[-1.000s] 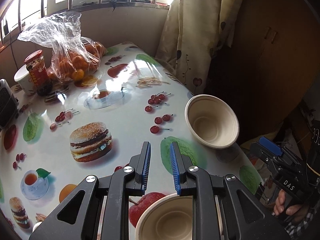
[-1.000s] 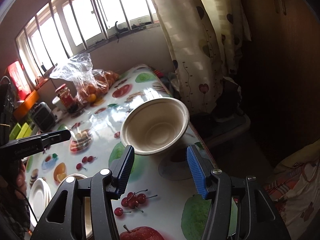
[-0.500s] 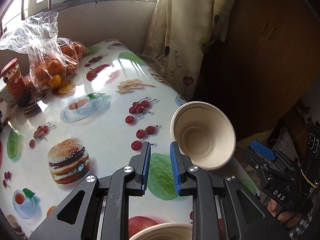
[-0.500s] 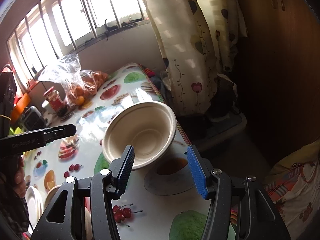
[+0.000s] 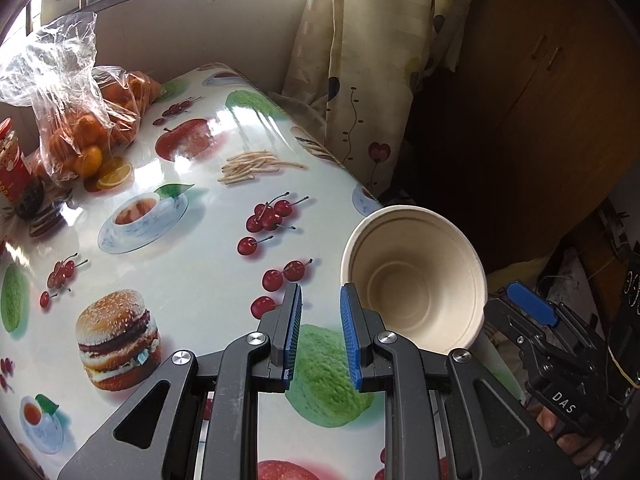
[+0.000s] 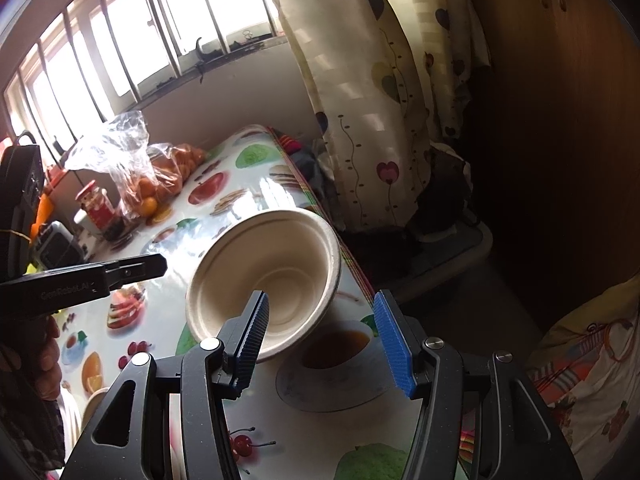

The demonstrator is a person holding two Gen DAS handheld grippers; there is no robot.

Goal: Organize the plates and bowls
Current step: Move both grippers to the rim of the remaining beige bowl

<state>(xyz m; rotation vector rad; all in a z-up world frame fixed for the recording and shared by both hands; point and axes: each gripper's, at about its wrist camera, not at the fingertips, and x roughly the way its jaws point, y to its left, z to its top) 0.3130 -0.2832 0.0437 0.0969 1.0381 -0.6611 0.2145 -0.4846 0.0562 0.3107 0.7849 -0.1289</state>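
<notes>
Bowl (image 6: 264, 284) tilted at worktop (image 5: 192, 248) edge
Right tongs (image 6: 322, 340) wide, left finger inside the rim (contact unclear); left tongs (image 5: 320, 338) narrow, holding nothing.

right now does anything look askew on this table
Yes: the beige paper bowl at the table's right edge is tipped steeply, its opening sideways rather than up, with the open right gripper beside it.
</notes>
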